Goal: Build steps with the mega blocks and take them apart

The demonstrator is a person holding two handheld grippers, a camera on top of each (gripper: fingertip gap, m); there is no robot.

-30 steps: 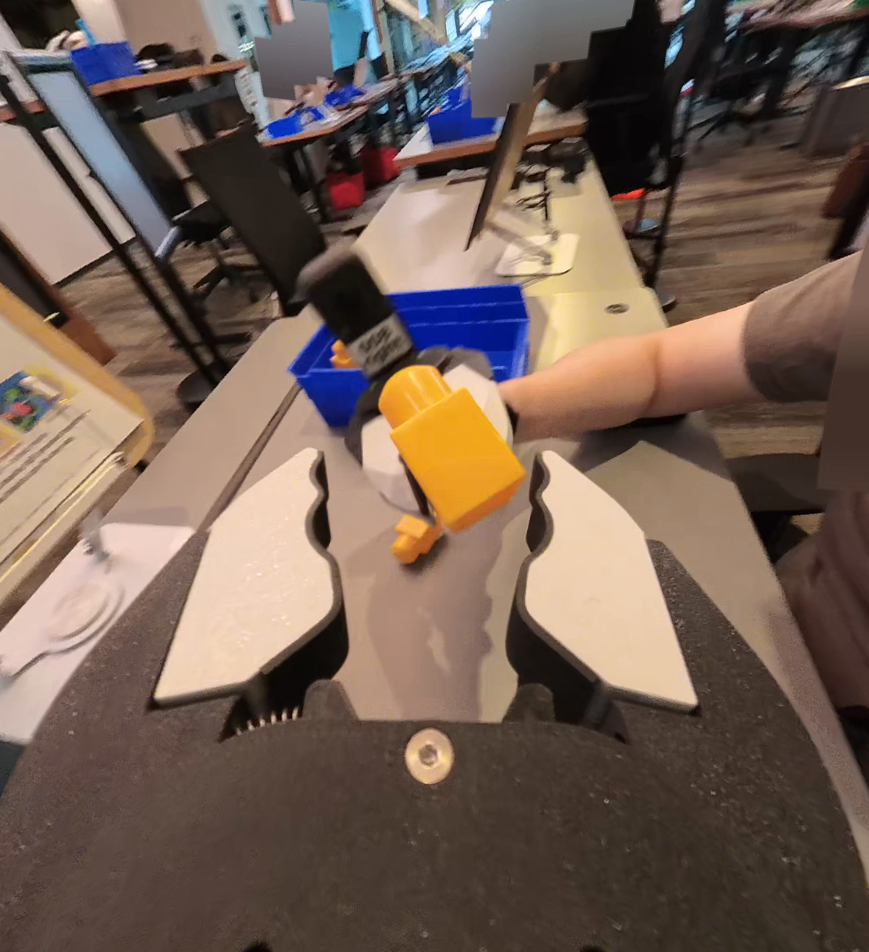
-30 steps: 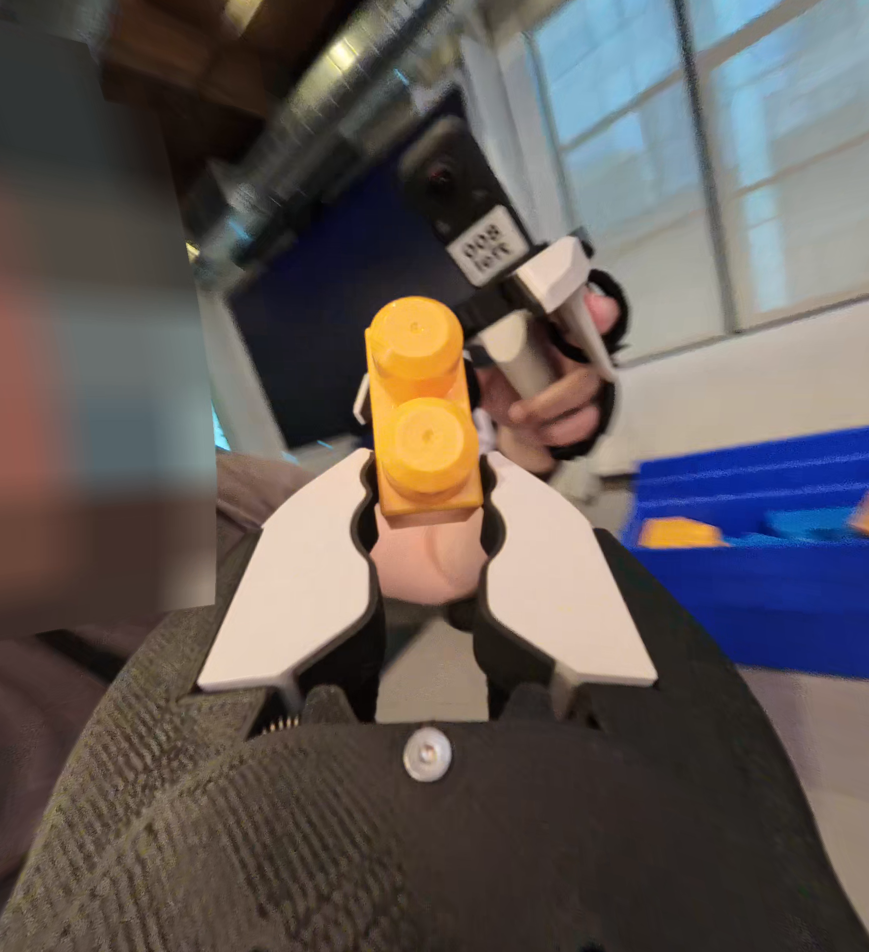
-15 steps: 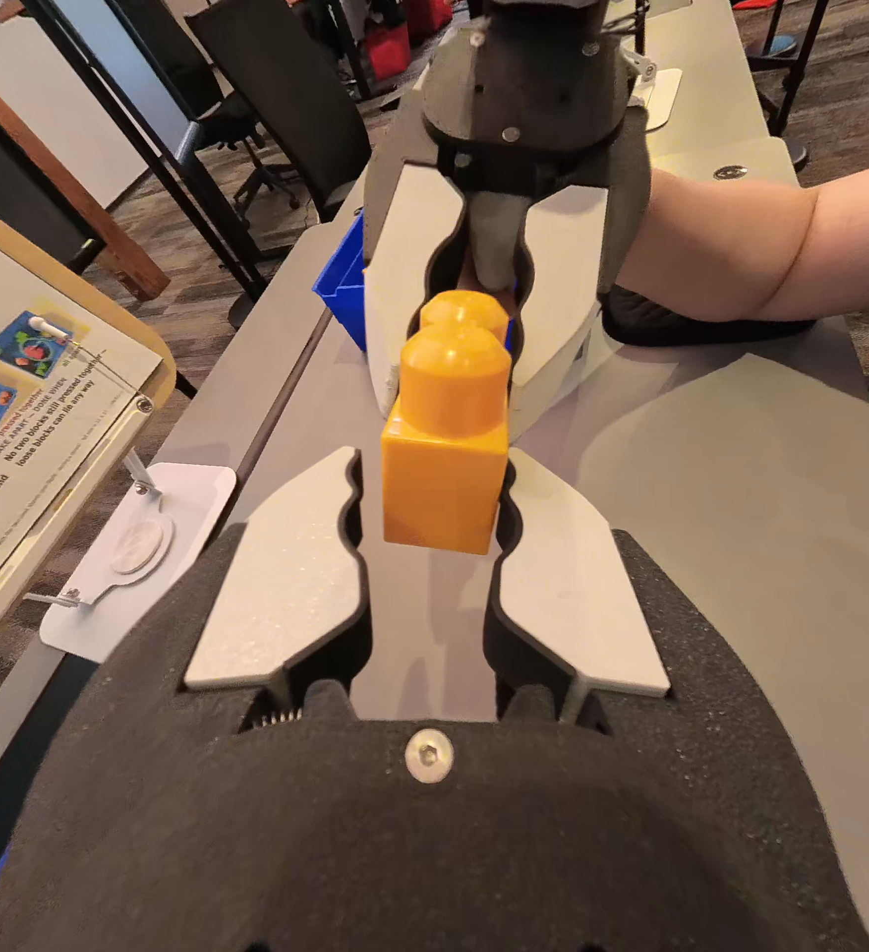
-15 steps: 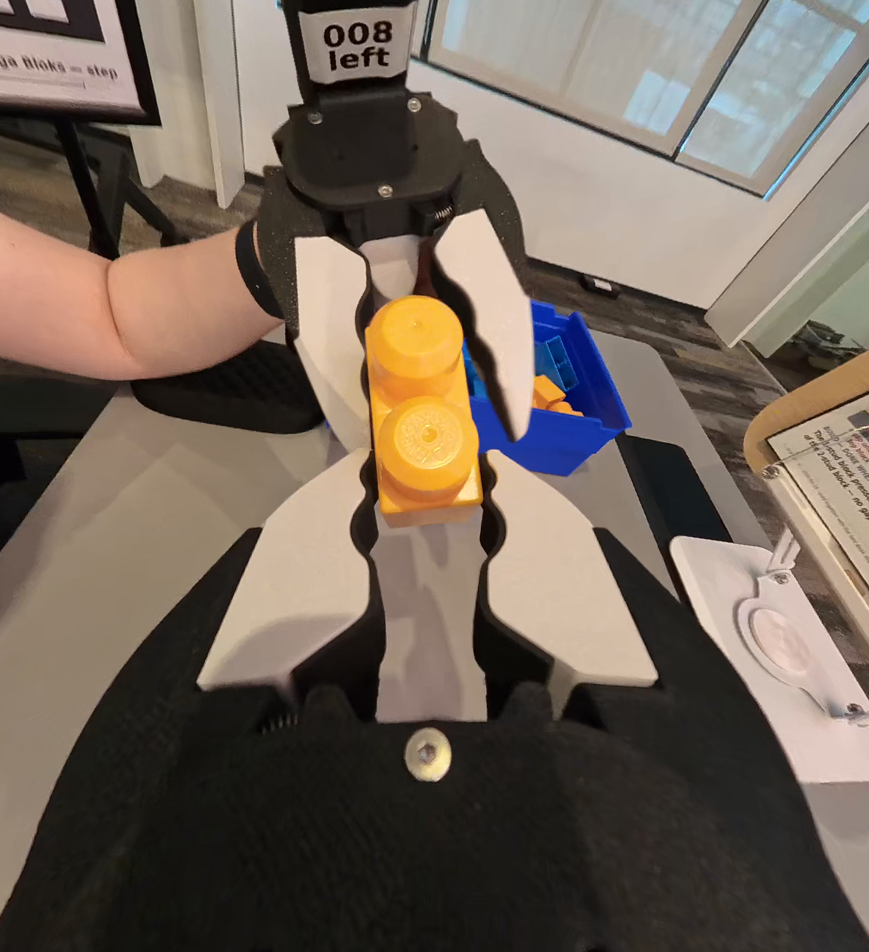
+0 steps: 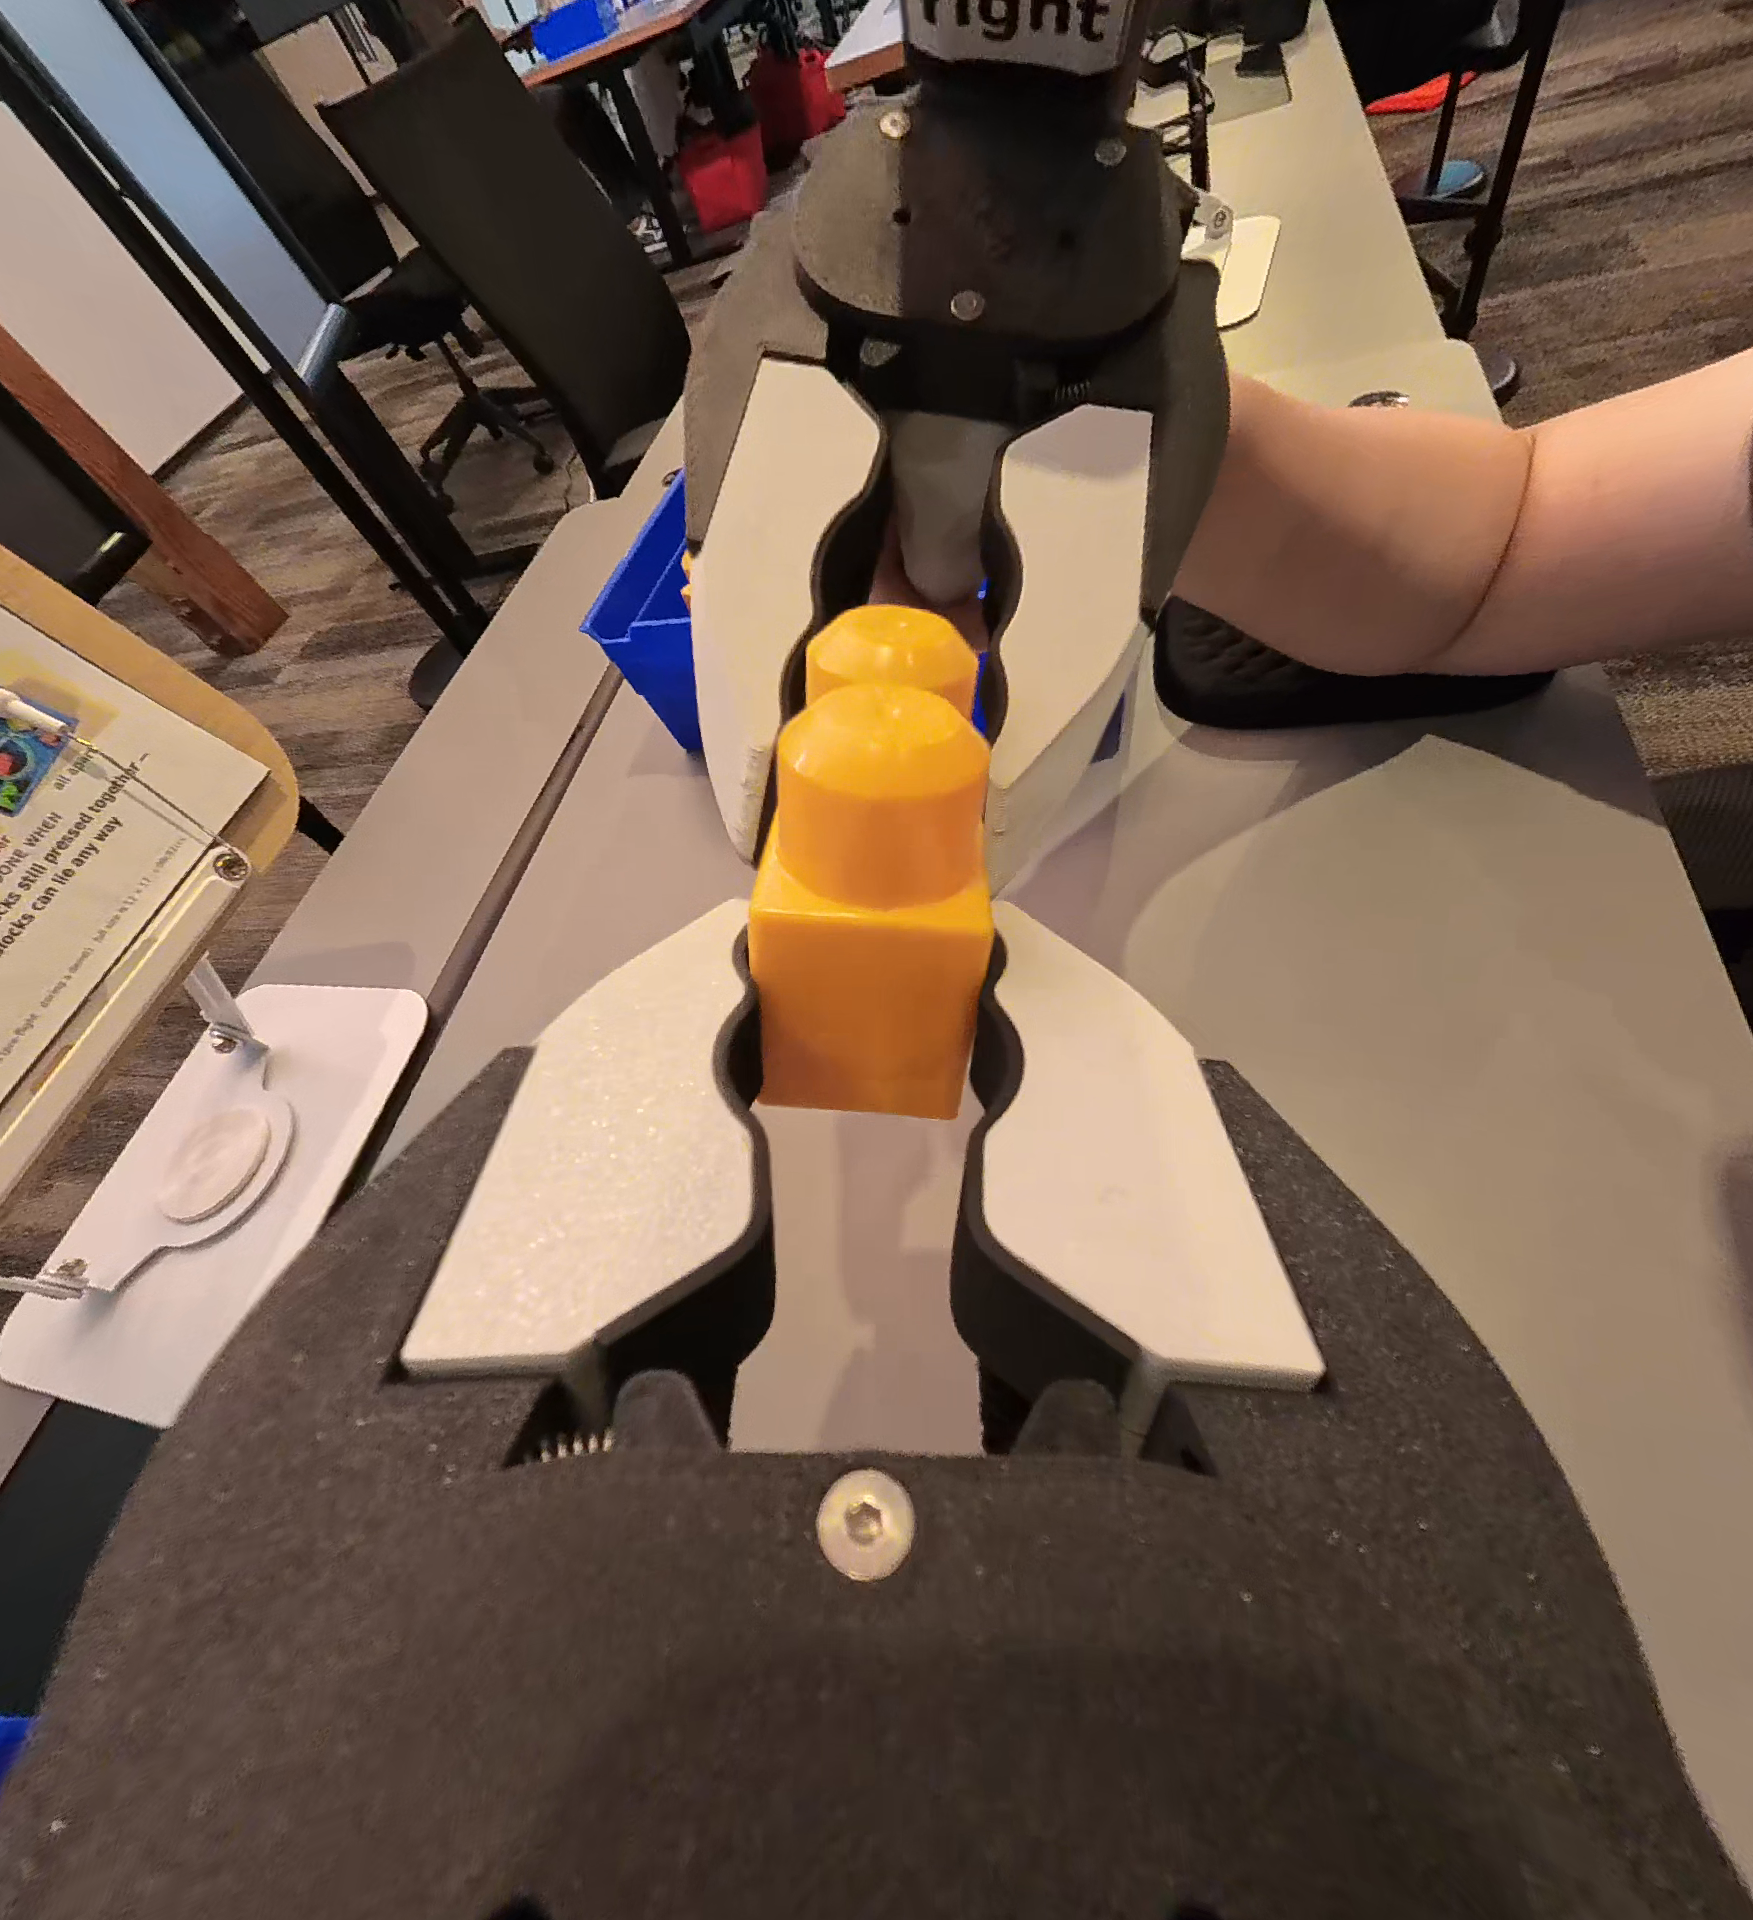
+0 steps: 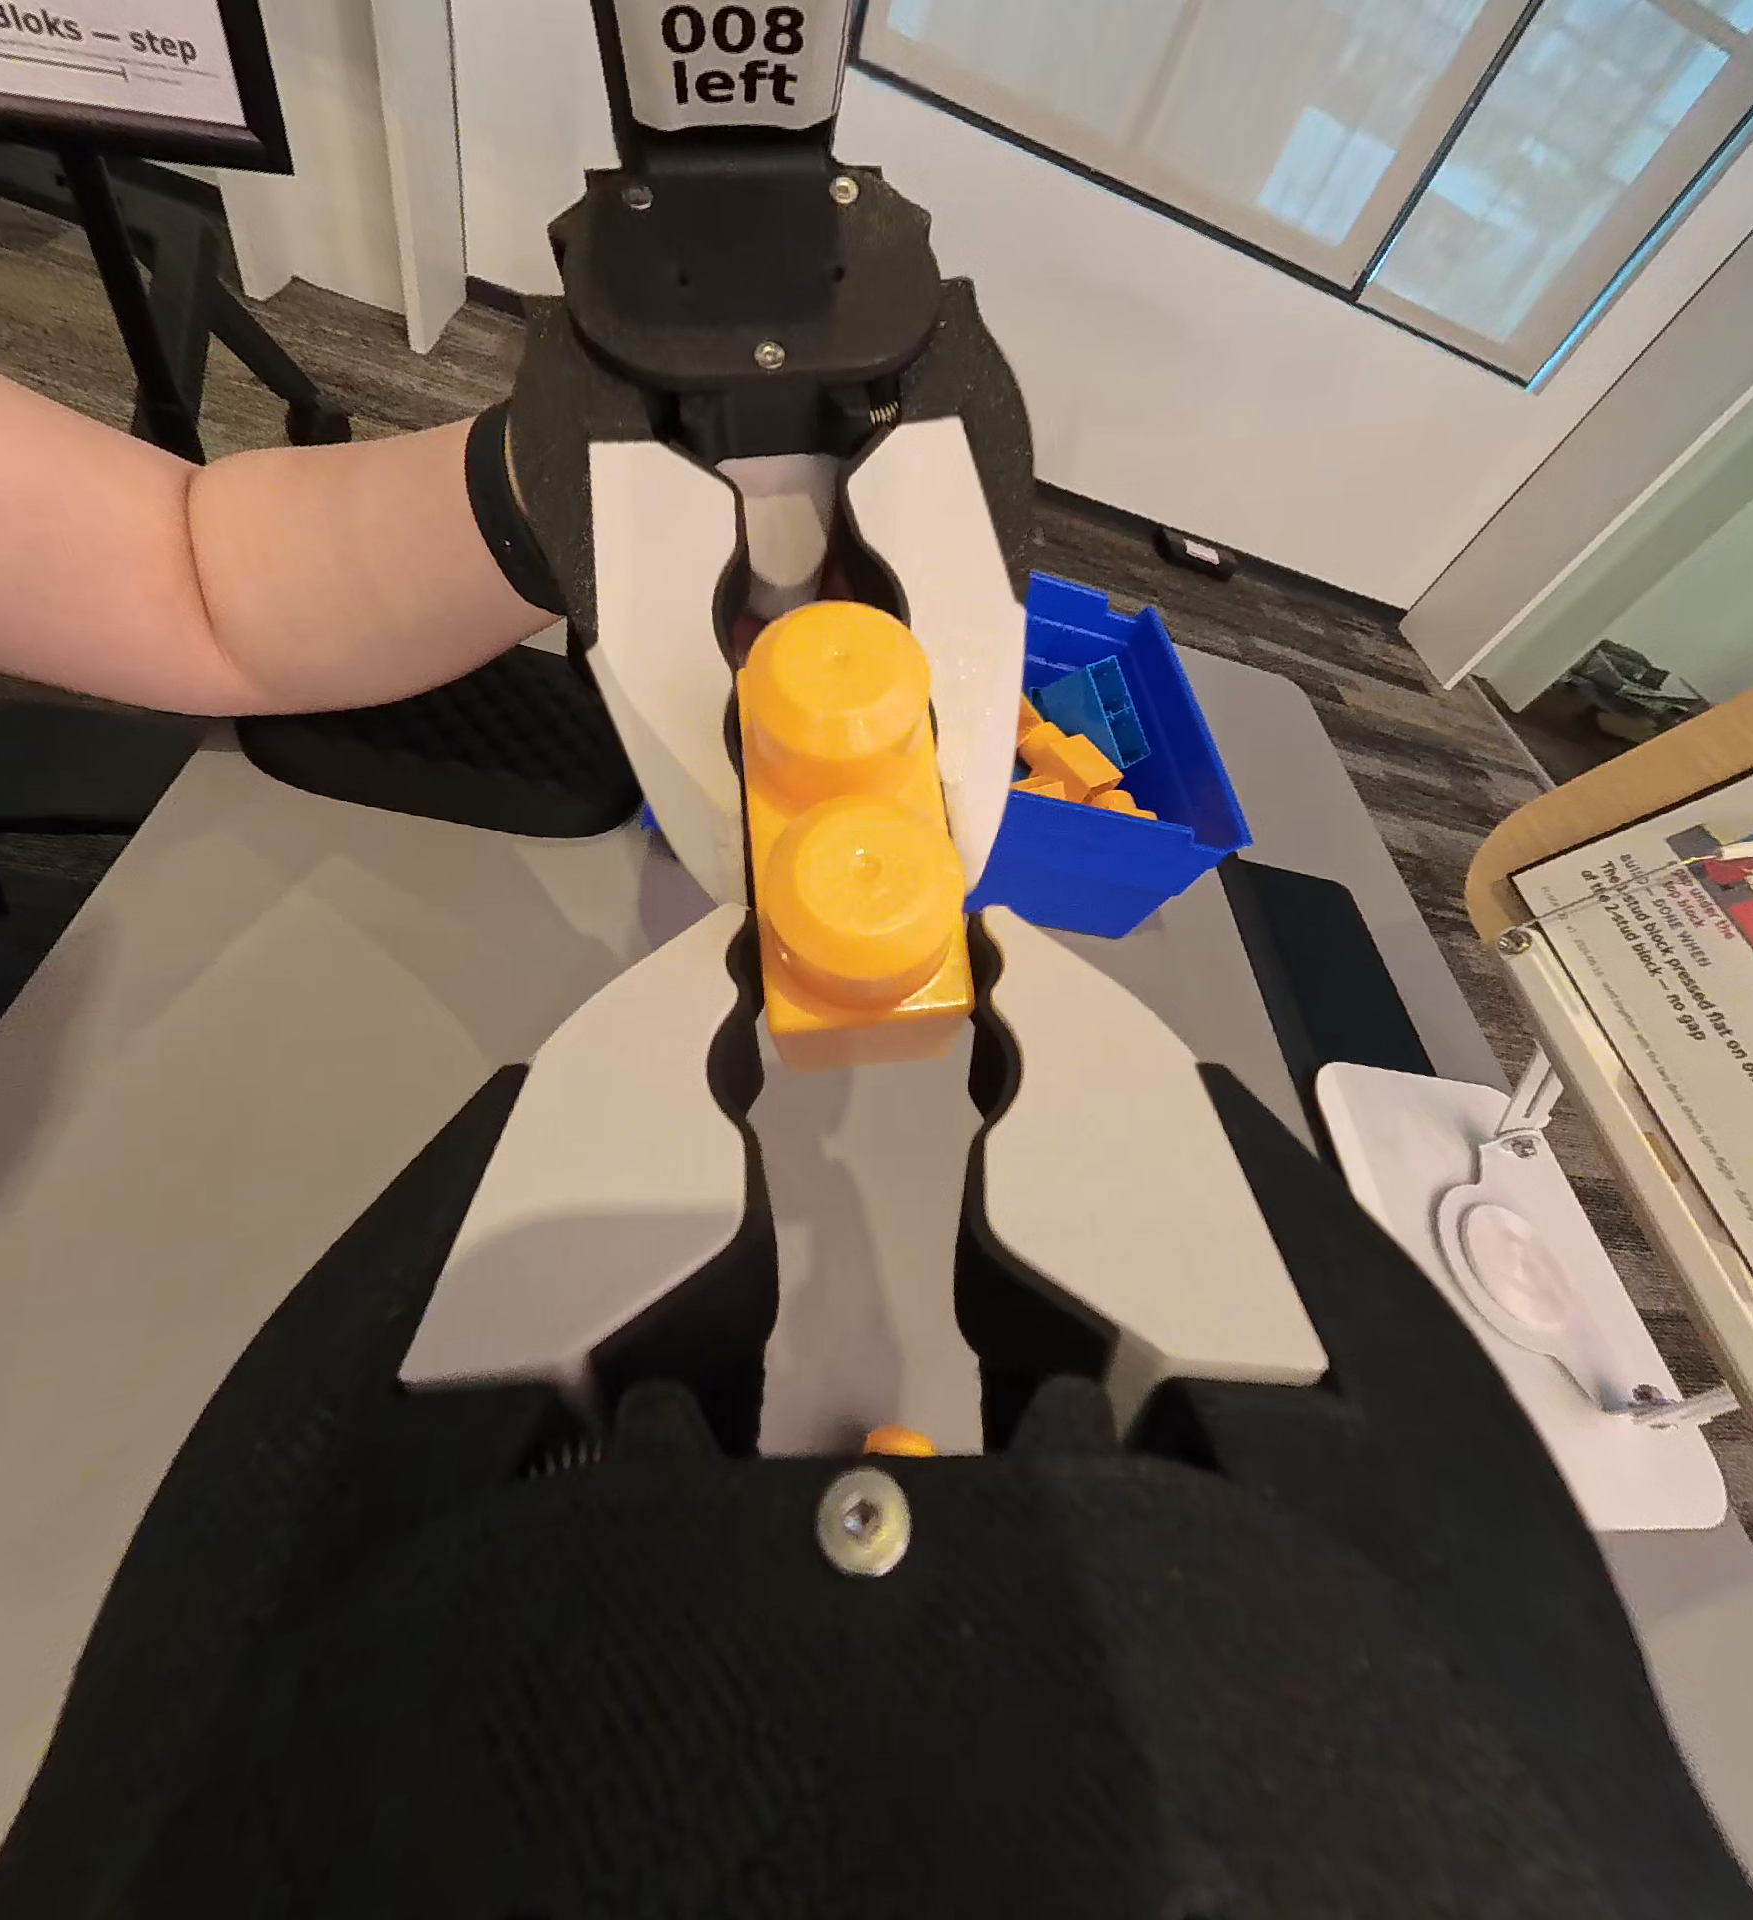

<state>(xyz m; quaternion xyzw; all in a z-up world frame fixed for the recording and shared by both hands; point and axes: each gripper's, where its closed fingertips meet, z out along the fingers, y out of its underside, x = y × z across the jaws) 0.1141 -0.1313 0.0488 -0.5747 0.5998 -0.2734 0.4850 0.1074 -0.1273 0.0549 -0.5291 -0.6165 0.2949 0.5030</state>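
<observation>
Blue bin (image 6: 1111, 873): orange and blue blocks inside, partly hidden.
Left tool (image 5: 867, 997), right tool (image 6: 861, 987): each clamped on the orange two-stud block (image 6: 851, 883).
Surface (image 5: 1371, 987): grey.

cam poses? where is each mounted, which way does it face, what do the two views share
Left wrist view: on the left gripper, looking along its fingers down the grey table at the opposing right gripper; the person's forearm shows.
Right wrist view: on the right gripper, looking the opposite way at the left gripper, windows behind; the other forearm shows.
Shared: the orange two-stud block, gripped at each end by one gripper, and the blue bin beyond it.
</observation>
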